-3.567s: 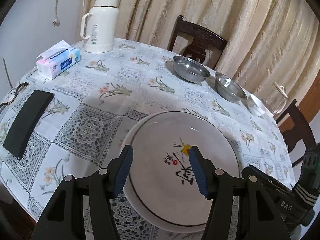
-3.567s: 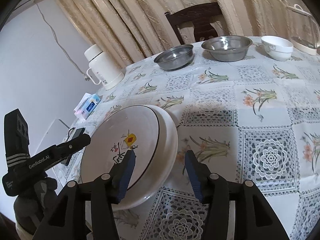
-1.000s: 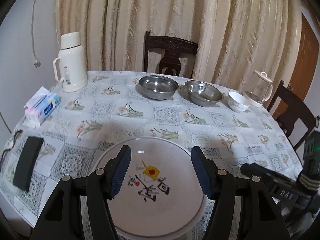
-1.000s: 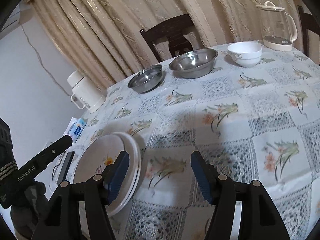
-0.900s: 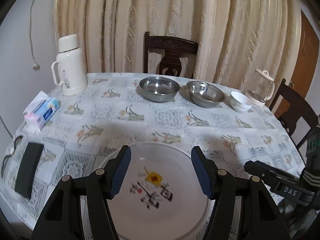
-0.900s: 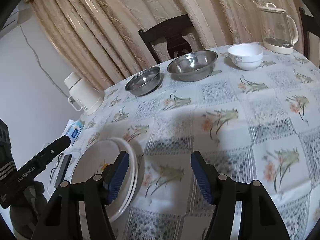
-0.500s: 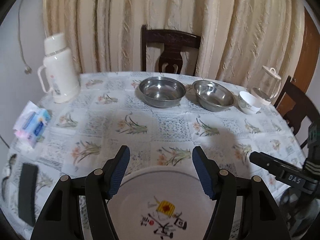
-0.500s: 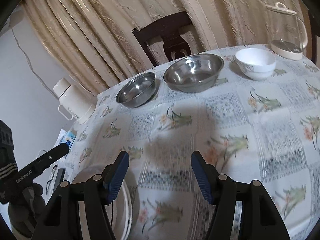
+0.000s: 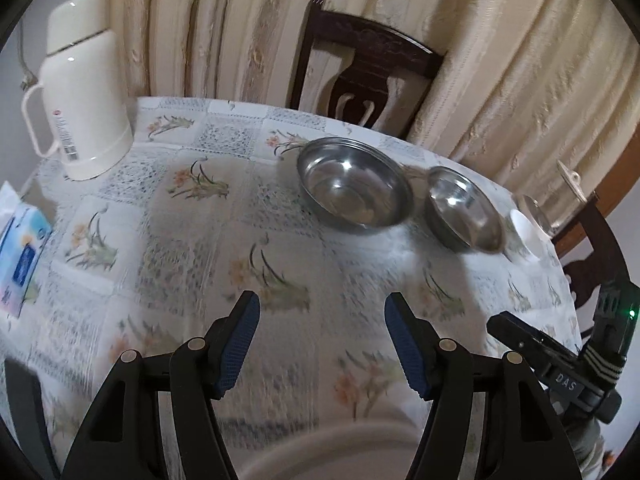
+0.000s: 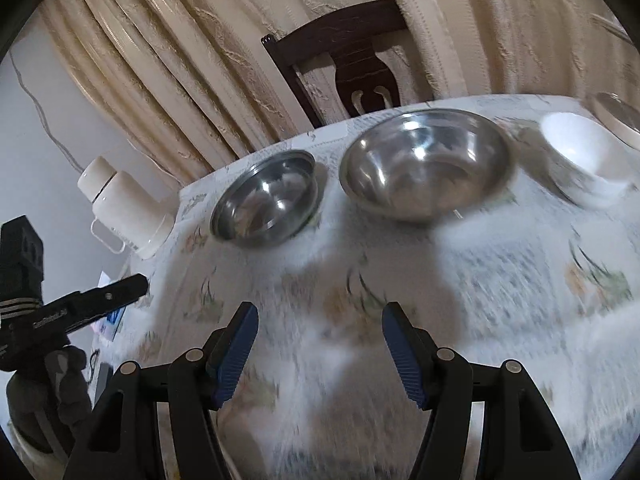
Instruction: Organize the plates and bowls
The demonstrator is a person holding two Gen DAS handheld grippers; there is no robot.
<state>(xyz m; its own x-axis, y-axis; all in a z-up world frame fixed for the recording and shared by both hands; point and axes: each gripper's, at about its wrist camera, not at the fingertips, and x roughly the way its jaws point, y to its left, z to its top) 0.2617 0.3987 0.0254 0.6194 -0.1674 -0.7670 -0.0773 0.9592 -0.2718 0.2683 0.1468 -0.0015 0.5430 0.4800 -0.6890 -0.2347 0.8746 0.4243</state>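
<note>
Both grippers empty, jaws spread wide, nothing between the pads.

Left gripper (image 9: 322,344): hovers over the patterned tablecloth (image 9: 192,240). Ahead of the jaws and a bit right: two steel bowls side by side, almost touching. The nearer-left one, the flat-bottomed steel bowl (image 9: 354,186), sits ahead of the right finger; the second steel bowl (image 9: 464,212) is further right. Beyond that, a white bowl (image 9: 526,234), partly cut off by the table edge curve. Plate rim (image 9: 320,456) shows just below and behind the jaws, at the bottom of the left wrist view; rest is hidden by the gripper body. Far left of the jaws: white thermos (image 9: 82,92), tissue pack (image 9: 22,256) at the frame edge. Dark wooden chair (image 9: 360,76) behind the table, curtain behind it.

Right gripper (image 10: 318,344): also over the cloth, view motion-blurred. The second steel bowl (image 10: 426,166) is ahead, slightly right of the jaw gap; the flat-bottomed steel bowl (image 10: 266,200) is ahead of the left finger. White bowl (image 10: 582,160) sits far right of the jaws. Left gripper appears as a dark tip at the left edge, well apart from the bowls.

Bowls all sit separately, none stacked.
</note>
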